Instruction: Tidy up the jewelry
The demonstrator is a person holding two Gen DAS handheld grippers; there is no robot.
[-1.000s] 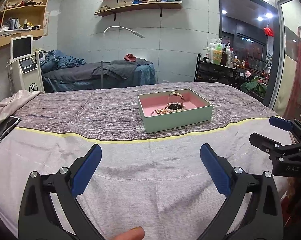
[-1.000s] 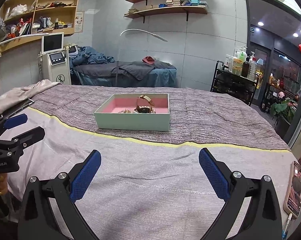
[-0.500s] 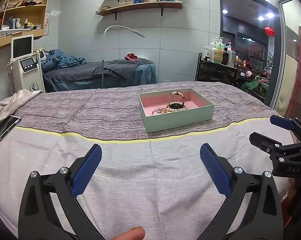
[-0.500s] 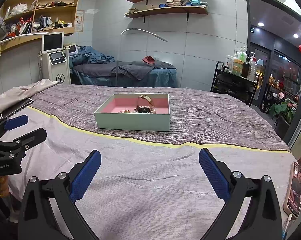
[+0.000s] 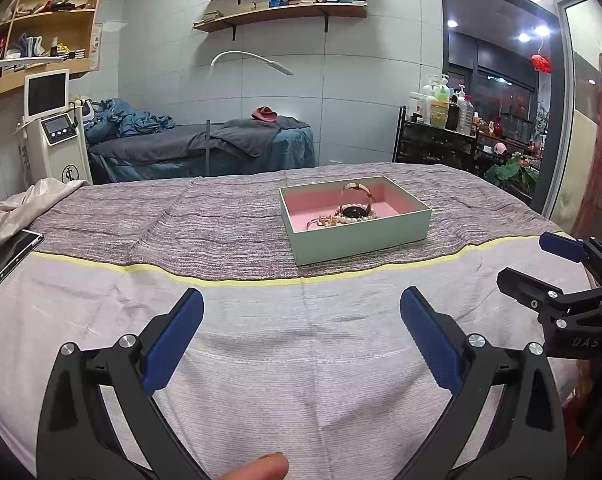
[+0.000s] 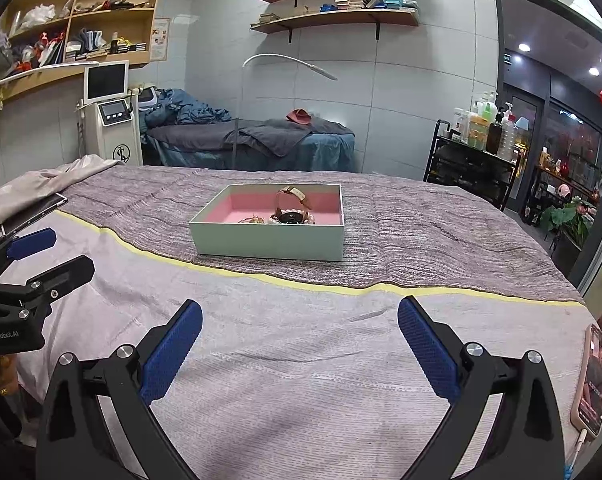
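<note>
Left wrist view shows the left tool (image 5: 301, 332) spread wide and holding nothing above the pale sheet of the bed (image 5: 261, 360). The right tool (image 6: 299, 340) is equally wide and empty, low over the same sheet. Beyond the yellow stripe, on the grey blanket (image 6: 421, 232), sits the green box (image 5: 361, 240), its pink interior holding a watch (image 5: 355, 200), pearls (image 5: 353, 219) and gold pieces. A phone (image 6: 593, 380) lies at the bed's right edge.

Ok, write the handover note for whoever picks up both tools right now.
Left tool: open, empty, hanging over the bare grey blanket.
Right tool: open, empty, likewise short of the box.
Green box sits on the striped cover; the watch, pearl strand and gold pieces are heaped together inside.
Done: nothing gripped yet.
Left: reach in, separate and arrange the jewelry.
</note>
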